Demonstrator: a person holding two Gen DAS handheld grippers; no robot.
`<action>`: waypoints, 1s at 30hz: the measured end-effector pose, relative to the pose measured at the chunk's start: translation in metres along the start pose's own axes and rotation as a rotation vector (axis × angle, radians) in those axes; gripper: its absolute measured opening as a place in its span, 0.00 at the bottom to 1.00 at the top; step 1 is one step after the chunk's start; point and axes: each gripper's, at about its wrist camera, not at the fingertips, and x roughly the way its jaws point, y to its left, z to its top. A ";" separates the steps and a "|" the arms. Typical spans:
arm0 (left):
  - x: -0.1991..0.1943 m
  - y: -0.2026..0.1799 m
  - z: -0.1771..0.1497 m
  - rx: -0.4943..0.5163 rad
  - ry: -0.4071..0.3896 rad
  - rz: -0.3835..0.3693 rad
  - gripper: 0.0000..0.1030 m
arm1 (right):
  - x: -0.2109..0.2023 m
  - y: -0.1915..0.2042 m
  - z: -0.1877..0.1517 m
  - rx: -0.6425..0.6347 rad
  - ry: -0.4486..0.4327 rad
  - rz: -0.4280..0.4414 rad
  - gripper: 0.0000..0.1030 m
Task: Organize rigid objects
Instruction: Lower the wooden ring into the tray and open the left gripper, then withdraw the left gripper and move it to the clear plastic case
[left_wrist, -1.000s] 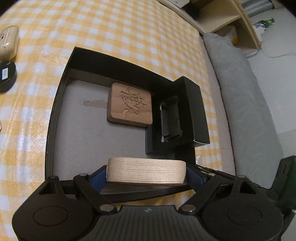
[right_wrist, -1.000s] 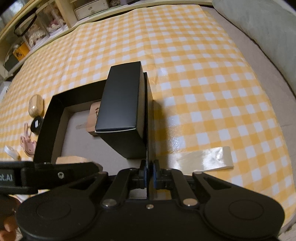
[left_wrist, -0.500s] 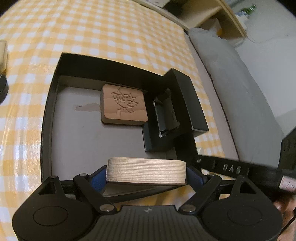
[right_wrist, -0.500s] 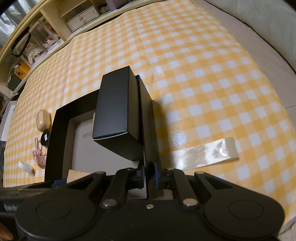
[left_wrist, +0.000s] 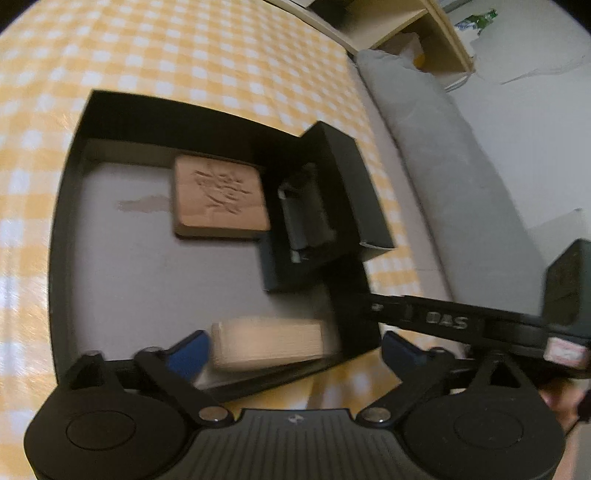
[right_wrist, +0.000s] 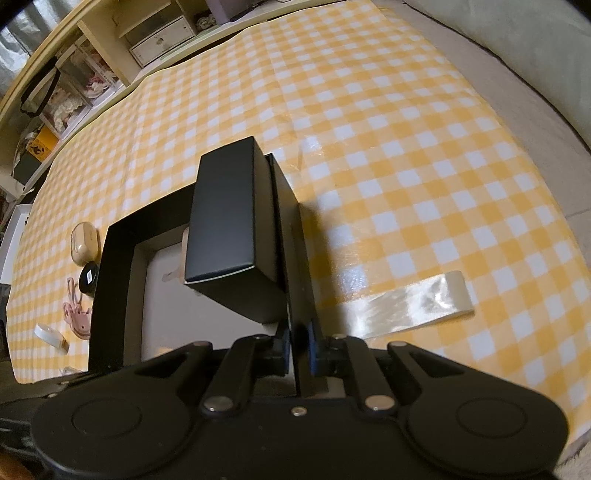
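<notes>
My left tool (left_wrist: 291, 354) is opening, dropping the wooden block (left_wrist: 267, 343) into the black tray (left_wrist: 110, 110); my right tool (right_wrist: 298, 354) pinches the tray's wall. Next, back out.

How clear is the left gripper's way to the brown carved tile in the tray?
Probably clear: the left gripper is opening, the pale block between its jaws, and bare tray floor lies ahead of the carved tile.

Dim, warm indoor light; the left view is motion-blurred, fisheye bending edges, glare on the checked tablecloth (right_wrist: 369, 147).
</notes>
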 end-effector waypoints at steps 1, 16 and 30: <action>-0.001 0.000 0.000 -0.003 0.003 -0.011 1.00 | 0.000 0.000 0.000 0.001 0.000 -0.003 0.10; -0.024 -0.020 0.013 0.263 0.018 0.263 0.33 | -0.001 0.000 -0.001 -0.004 -0.002 -0.008 0.10; 0.009 -0.025 0.006 0.375 0.037 0.352 0.20 | 0.000 0.002 -0.001 -0.021 -0.003 -0.024 0.09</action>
